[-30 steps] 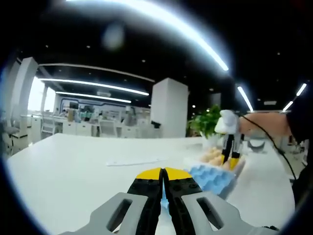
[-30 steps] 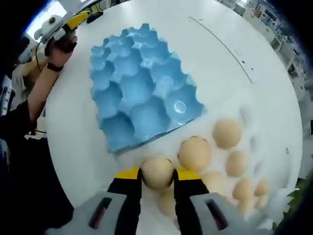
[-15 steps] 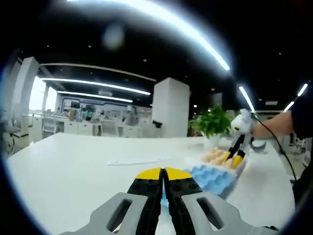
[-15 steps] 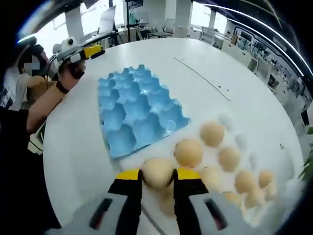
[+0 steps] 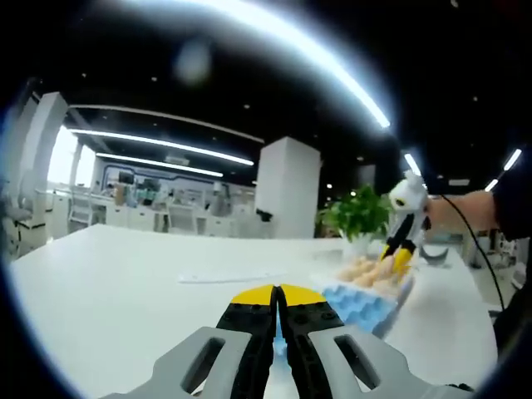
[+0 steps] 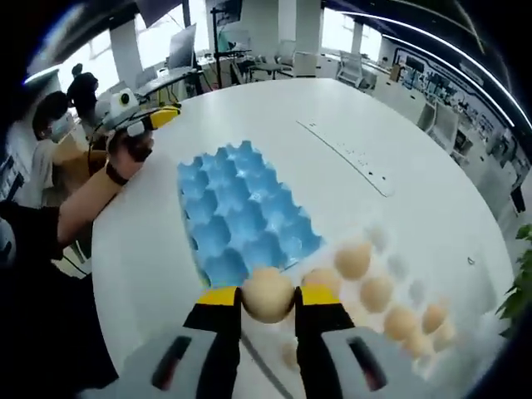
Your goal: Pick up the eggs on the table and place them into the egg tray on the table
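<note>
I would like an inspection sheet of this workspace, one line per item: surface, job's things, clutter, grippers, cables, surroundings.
Surface: white table, mostly bare.
Job's things: blue egg tray, all visible cups empty; loose eggs lie on the table beside the tray; held egg.
Clutter: white power strip on the table.
Grippers: right gripper shut on the held egg; left gripper shut, holding nothing.
Cables: black cable hanging from the right gripper.
Surroundings: open office, a potted plant, a white pillar, a person standing behind.
</note>
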